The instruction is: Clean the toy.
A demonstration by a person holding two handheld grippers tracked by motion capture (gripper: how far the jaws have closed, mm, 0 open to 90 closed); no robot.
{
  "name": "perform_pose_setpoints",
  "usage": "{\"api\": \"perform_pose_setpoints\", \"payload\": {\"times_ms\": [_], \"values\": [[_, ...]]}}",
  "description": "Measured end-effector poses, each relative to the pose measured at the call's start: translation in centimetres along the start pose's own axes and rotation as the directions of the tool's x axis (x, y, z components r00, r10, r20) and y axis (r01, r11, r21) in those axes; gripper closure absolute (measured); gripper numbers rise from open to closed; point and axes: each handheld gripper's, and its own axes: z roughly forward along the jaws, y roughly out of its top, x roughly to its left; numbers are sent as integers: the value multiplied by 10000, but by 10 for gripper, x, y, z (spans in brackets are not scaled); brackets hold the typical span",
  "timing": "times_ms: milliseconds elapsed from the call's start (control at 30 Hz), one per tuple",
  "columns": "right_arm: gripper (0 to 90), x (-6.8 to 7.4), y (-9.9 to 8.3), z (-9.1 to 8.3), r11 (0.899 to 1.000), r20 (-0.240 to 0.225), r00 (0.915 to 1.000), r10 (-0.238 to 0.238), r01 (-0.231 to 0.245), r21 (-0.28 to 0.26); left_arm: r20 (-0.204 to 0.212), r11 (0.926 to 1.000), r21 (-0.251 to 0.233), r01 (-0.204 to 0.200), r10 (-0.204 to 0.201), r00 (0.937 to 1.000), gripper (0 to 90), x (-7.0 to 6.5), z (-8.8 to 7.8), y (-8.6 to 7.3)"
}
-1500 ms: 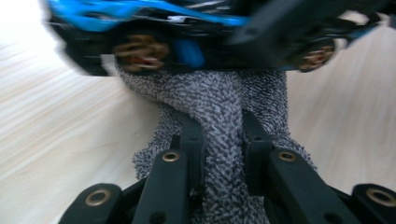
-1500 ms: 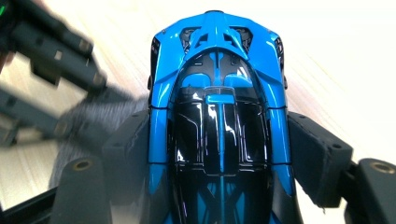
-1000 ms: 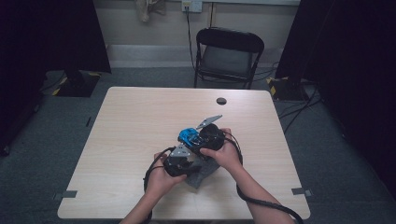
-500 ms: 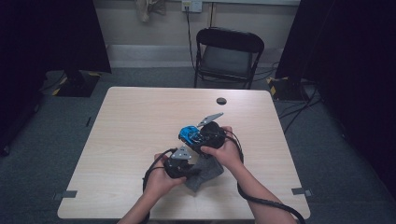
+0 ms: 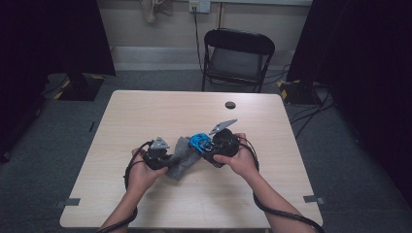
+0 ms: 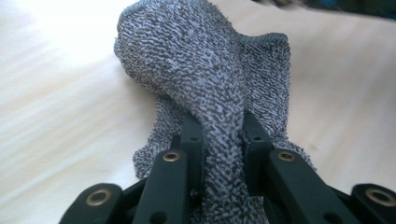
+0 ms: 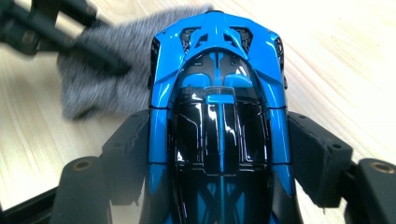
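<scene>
Toy car [image 5: 198, 142], a blue and black model, sits near the middle of the light wooden table [image 5: 145, 111] in the high view, clamped in the right gripper [image 5: 206, 147]. The person's right hand [image 5: 238, 158] wraps the gripper body from the near side, forearm running in from the bottom edge, and the gripper points toward the left of the picture with its grey three-cornered plate tilted upward. Just left of the car lies a grey terry cloth [image 5: 180, 156], one end bunched in the left gripper [image 5: 170, 160]. The left hand [image 5: 142, 170] grasps that gripper from below and left, and its gripper points to the right, so the two grippers face each other across the cloth. Whether cloth and car touch is hard to tell from here. A small dark disc [image 5: 230, 105] lies well apart on the far side of the table, and a folding chair [image 5: 237, 58] stands beyond the table.

In the left gripper view, the jaws are closed tight on a fold of the terry cloth [image 6: 219, 98], which rises between them and spreads out over the tabletop [image 6: 56, 121] ahead.

In the right gripper view, the jaws stand wide but press against both flanks of the toy car [image 7: 218, 121], gripping it lengthwise, its glossy black canopy facing the camera. Behind it, at upper left, the cloth [image 7: 107, 79] lies on the table [image 7: 336, 65] with the left gripper [image 7: 70, 37] blurred over it.
</scene>
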Motion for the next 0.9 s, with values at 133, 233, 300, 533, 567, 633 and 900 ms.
{"api": "perform_pose_setpoints", "payload": {"times_ms": [133,233,300,533,567,633,900], "values": [[288,5,0,2,9999,-148,9998,-156,157,68,-108,9993,-304,227,-231,9997,758,4,-2,3],[288,8,1,4,9998,-184,9996,-217,218,43,118,9983,-492,324,-319,9994,758,1,1,5],[288,11,2,6,9997,-125,9996,-238,239,47,255,9983,-531,248,-234,9994,758,-2,4,6],[288,14,5,12,9995,-201,9994,-279,283,173,593,9988,-482,-35,63,9982,759,-16,12,10],[288,14,5,12,9995,-165,9995,-275,278,168,672,9987,-513,23,11,9977,759,-18,13,10],[288,13,5,12,9995,-176,9995,-257,260,158,744,9987,-499,-65,103,9972,759,-21,14,10],[288,12,7,14,9996,-136,9997,-215,218,177,989,9983,-444,-387,430,9942,759,-34,21,12]]}}
